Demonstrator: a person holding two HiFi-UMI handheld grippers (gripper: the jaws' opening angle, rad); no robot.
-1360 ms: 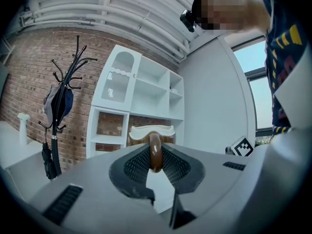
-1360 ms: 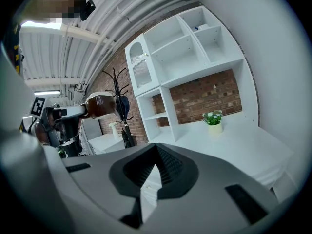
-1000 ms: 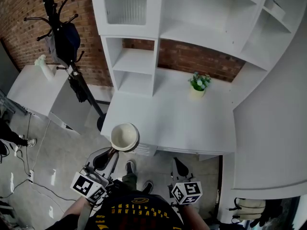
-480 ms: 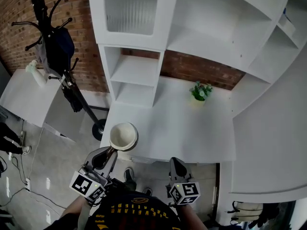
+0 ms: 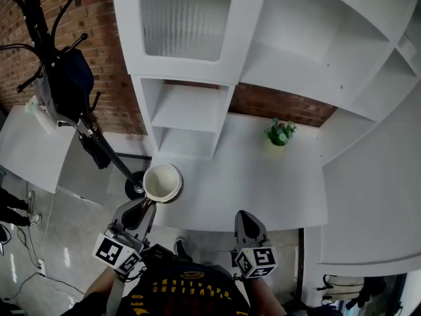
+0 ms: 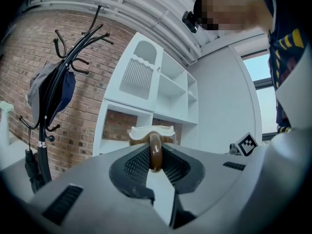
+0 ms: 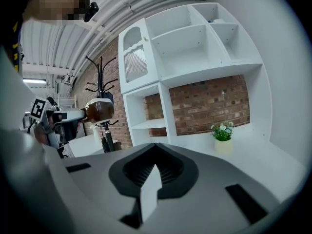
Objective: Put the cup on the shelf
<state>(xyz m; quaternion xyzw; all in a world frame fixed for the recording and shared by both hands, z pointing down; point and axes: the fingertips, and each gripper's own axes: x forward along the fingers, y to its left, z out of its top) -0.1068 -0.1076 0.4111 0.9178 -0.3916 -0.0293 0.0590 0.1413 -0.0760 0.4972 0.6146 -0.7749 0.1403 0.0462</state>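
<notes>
The left gripper [image 5: 148,205] sits at the lower left of the head view. The left gripper view shows its jaws clamped on the brown loop handle [image 6: 155,150] of the cup [image 5: 162,182]. The cup is cream inside and brown outside. It is upright with its mouth open to the head camera, over the front left corner of the white desk [image 5: 263,183], and is not on any shelf. In the right gripper view it appears at centre left, held in the air in front of the black coat stand [image 7: 101,89]. The white shelf unit [image 5: 191,104] fills the top of the head view, with its two small open compartments just above the cup in the frame.

The right gripper [image 5: 245,218] is at the lower centre, near the desk's front edge. Its own view shows the jaws together with nothing between them.

A small potted plant [image 5: 279,133] stands on the desk at centre right, against the brick wall [image 5: 276,104].

Each gripper's cube [image 5: 118,254] carries only black-and-white square markers, with no words. The dark shirt [image 5: 187,295] at the bottom edge bears yellow lettering, possibly a team name, but it is too warped to read.
</notes>
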